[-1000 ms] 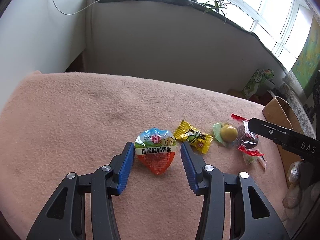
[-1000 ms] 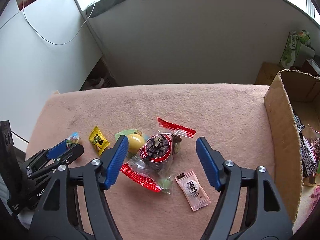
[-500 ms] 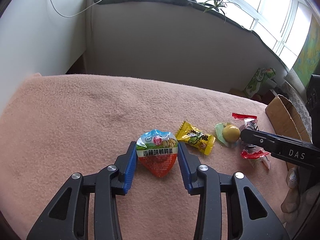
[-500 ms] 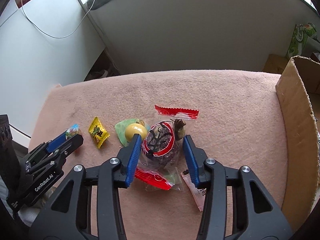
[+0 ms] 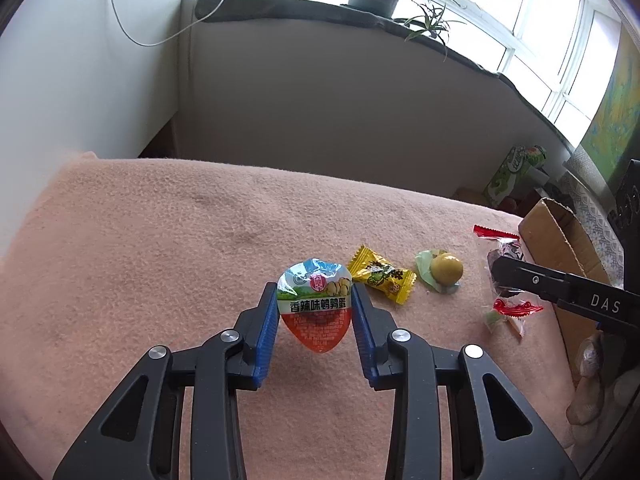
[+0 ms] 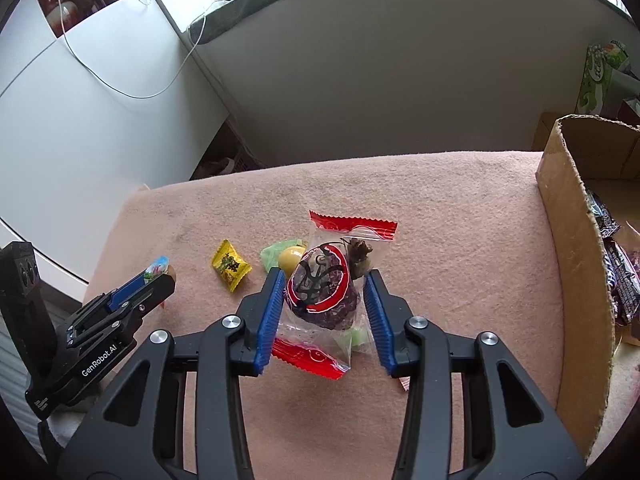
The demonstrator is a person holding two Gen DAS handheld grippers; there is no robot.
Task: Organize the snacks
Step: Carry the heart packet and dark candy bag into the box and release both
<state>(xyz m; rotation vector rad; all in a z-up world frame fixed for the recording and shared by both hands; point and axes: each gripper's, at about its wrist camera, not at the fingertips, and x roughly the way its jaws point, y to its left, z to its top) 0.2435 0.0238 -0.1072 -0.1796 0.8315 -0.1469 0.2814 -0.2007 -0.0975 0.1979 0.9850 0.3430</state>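
Observation:
My left gripper (image 5: 315,312) is shut on a heart-shaped quail egg pack (image 5: 316,308) with a blue top and orange bottom, lifted a little off the pink blanket (image 5: 160,240). My right gripper (image 6: 325,304) is shut on a clear red-edged packet holding a dark plum (image 6: 326,292), also raised a little. On the blanket lie a yellow candy (image 5: 382,274) (image 6: 231,266) and a yellow ball in a green wrapper (image 5: 444,270) (image 6: 286,257). The left gripper also shows in the right wrist view (image 6: 132,300), and the right gripper in the left wrist view (image 5: 560,292).
An open cardboard box (image 6: 576,248) with several dark snack packs stands at the blanket's right edge. A small pink sachet (image 6: 404,382) lies mostly hidden under my right finger. A green tissue pack (image 6: 600,76) sits beyond the box. A wall rises behind the blanket.
Both grippers closed from open onto their snacks: the left on the quail egg pack, the right on the plum packet. Both packs have risen slightly off the blanket.

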